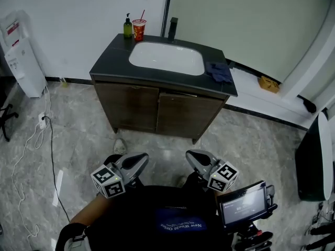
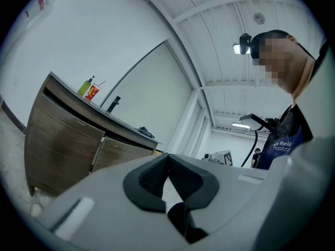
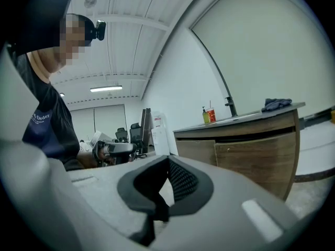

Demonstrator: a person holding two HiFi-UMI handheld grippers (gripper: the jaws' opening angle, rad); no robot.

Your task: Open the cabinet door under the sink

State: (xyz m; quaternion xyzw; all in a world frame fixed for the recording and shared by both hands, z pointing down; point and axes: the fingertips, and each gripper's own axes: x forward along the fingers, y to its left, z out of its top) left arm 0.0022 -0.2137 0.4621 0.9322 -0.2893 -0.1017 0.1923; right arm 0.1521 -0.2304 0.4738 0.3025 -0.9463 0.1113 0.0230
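- Left gripper [image 1: 140, 159]: jaws together at the tips, nothing between them. It is held near the person's body, at the left of the head view.
- Right gripper [image 1: 192, 155]: jaws together, nothing between them. It is held near the body, to the right of the left gripper.
- Cabinet [image 1: 162, 109]: stands on the grey floor [image 1: 78, 135] on the far side of both grippers, well apart from them.
- Left door [image 1: 132, 106] and right door [image 1: 187, 115]: both closed, flush with the cabinet front.
- Countertop [image 1: 107, 61]: dark, holding a white sink [image 1: 166, 57].
- Far edge: faucet [image 1: 172, 29], green soap bottle [image 1: 127, 27], red cup [image 1: 138, 29].
- Right of the sink: blue cloth [image 1: 219, 71].
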